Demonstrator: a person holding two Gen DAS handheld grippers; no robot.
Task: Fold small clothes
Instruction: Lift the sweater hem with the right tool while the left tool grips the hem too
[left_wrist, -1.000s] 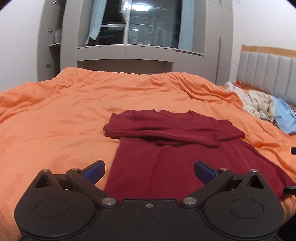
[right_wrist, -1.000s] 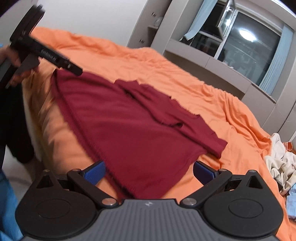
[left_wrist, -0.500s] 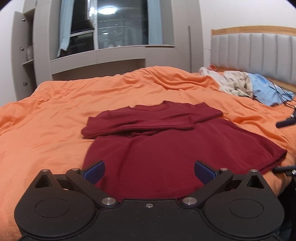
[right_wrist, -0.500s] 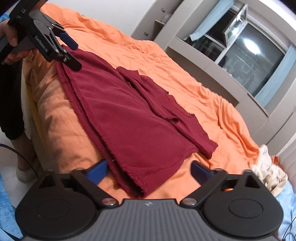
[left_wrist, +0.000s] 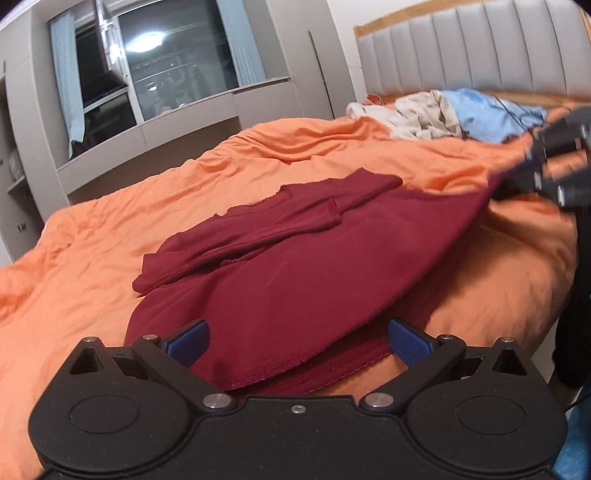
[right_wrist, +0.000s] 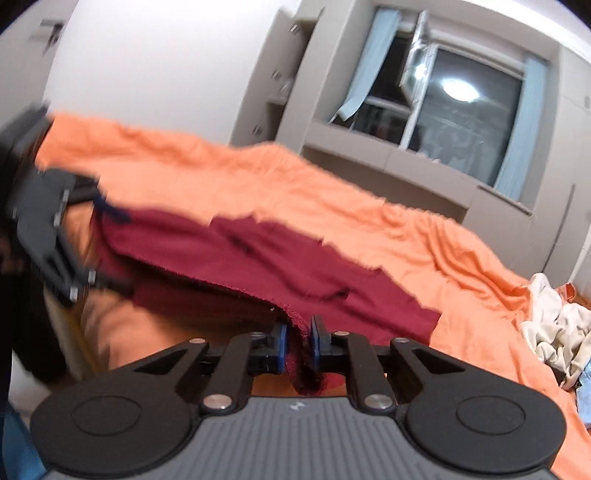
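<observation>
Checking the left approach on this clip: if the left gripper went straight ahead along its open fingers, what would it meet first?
The left gripper would most likely meet the bottom hem of the dark red shirt, which already lies between its open fingers. Depth is hard to judge, but nothing else shows in front of it.

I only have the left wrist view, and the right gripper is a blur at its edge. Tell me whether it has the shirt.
Observer: Yes. The right wrist view shows the right gripper with its jaws shut on the hem of the maroon shirt, and cloth is bunched between them.
Operator: Now tell me where my left gripper sits along that hem.
Observer: Seen from the right side, the left gripper is at the opposite hem corner, at the near edge of the orange duvet. It is too blurred there to tell whether it touches the cloth.
</observation>
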